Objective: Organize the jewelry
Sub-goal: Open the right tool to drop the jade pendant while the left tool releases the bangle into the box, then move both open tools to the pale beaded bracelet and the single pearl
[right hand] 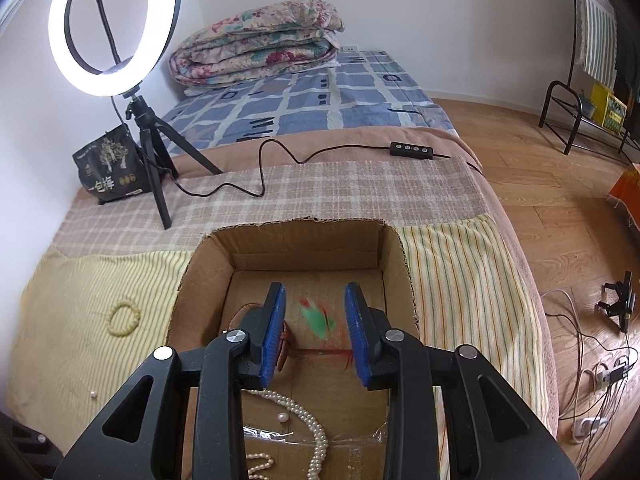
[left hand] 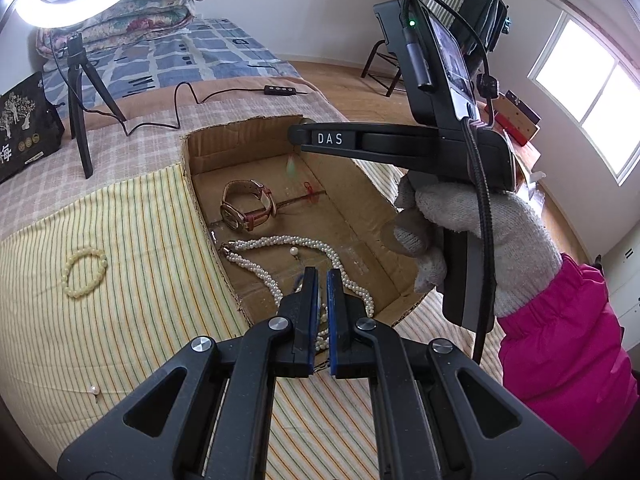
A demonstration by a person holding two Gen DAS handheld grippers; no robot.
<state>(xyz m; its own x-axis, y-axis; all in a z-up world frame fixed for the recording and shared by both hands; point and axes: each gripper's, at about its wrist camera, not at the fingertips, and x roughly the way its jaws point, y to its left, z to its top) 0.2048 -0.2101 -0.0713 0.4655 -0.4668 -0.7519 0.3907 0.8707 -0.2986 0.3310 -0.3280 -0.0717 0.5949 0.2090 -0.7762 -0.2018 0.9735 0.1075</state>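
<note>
An open cardboard box (left hand: 200, 148) on the bed holds a pink-strapped watch (left hand: 246, 208), a white pearl necklace (left hand: 276, 250) and a loose pearl earring (left hand: 294, 252). My left gripper (left hand: 322, 276) hangs over the box's near end, jaws nearly closed with a narrow gap; nothing clearly between them. My right gripper (right hand: 316, 300) is open above the box floor (right hand: 320, 364); a blurred green and red item (right hand: 318, 318) shows between its fingers, not gripped. The necklace (right hand: 308, 420) lies below it. A pale bead bracelet (left hand: 84, 274) and a small pearl earring (left hand: 94, 390) lie on the striped cloth.
A ring light on a tripod (right hand: 152, 152), its cable and remote (right hand: 414, 149), and a black bag (right hand: 108, 168) stand behind the box. A folded quilt (right hand: 260, 40) lies on the bed. Wood floor with cables (right hand: 592, 380) is at the right.
</note>
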